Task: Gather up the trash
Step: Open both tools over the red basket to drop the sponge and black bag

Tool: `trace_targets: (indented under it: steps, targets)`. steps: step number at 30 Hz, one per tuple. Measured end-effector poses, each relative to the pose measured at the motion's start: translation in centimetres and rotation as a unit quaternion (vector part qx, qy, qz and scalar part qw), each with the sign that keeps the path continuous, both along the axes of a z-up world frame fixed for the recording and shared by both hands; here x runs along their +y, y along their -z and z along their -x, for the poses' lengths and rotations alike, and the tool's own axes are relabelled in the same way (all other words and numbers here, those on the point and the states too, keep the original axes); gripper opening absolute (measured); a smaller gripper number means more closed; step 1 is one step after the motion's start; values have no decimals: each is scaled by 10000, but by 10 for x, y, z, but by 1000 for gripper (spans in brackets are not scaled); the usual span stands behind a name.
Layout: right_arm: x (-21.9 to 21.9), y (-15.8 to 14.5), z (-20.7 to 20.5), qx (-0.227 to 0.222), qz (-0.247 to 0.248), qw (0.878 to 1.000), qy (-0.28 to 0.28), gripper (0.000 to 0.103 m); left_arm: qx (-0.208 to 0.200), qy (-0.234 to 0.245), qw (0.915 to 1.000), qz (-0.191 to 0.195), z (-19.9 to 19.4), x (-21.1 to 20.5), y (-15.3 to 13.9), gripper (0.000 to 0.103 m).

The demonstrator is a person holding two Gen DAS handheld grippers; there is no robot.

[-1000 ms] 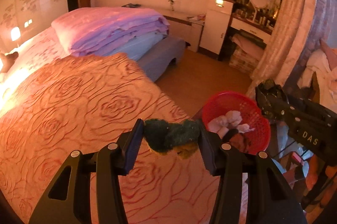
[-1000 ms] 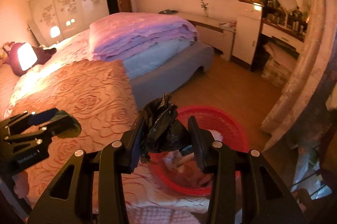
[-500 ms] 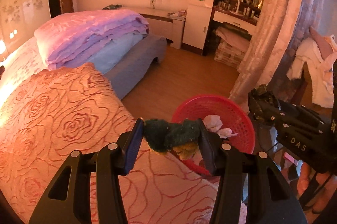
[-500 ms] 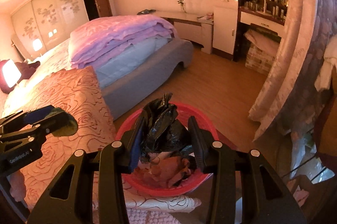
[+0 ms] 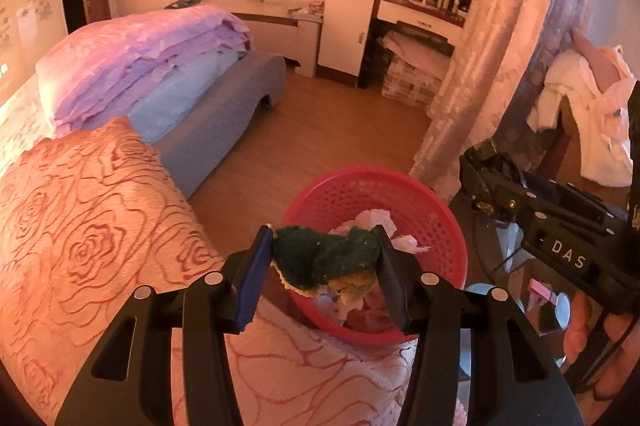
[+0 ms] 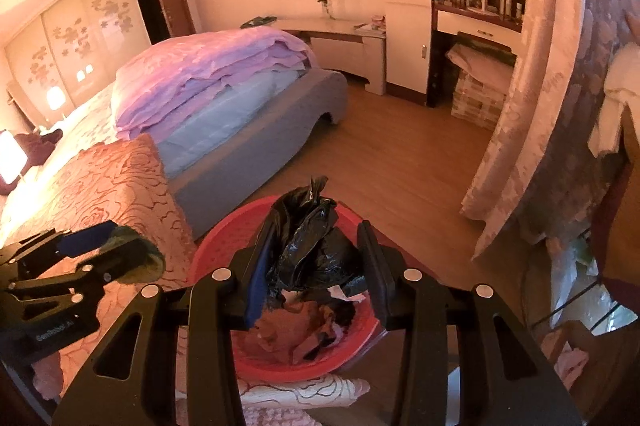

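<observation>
My left gripper (image 5: 325,268) is shut on a green and yellow scouring sponge (image 5: 326,262) and holds it over the near rim of a red mesh basket (image 5: 400,193). The basket holds crumpled white tissues (image 5: 376,222) and other scraps. My right gripper (image 6: 314,266) is shut on a crumpled black plastic bag (image 6: 312,246) and holds it above the same red basket (image 6: 224,250). The left gripper also shows in the right wrist view (image 6: 80,266), at the left. The right gripper also shows in the left wrist view (image 5: 486,177), to the right of the basket.
A bed with an orange rose-patterned cover (image 5: 80,226) lies on the left, with folded pink and blue quilts (image 5: 140,65) farther back. Wooden floor (image 5: 312,141) lies beyond the basket. A curtain (image 5: 492,65) and a dressing table (image 5: 416,13) stand to the right.
Both grippers have moved to the right off the bed toward the red basket, each still holding its item. The basket now sits directly under both.
</observation>
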State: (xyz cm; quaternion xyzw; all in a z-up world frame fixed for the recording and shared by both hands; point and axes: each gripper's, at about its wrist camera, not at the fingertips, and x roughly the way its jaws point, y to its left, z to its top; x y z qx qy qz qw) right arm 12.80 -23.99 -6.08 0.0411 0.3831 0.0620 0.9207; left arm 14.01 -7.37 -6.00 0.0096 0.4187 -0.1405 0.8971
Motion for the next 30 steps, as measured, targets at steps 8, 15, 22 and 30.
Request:
trace_targets:
  steps: [8,15,22,30]
  targets:
    - [-8,11,-9,155,-10,9998,94,40,248,238,9994,-55,-19,-22,22,55]
    - [-11,20,-13,247,-17,9996,136,40,369,179,9991,58,-25,-17,32,76]
    - [-8,29,-15,366,-29,9993,57,40,330,-83,9994,113,-22,-2,29,77]
    - [3,49,-20,593,-137,9980,-143,40,-19,-385,9991,-177,-8,12,17,81]
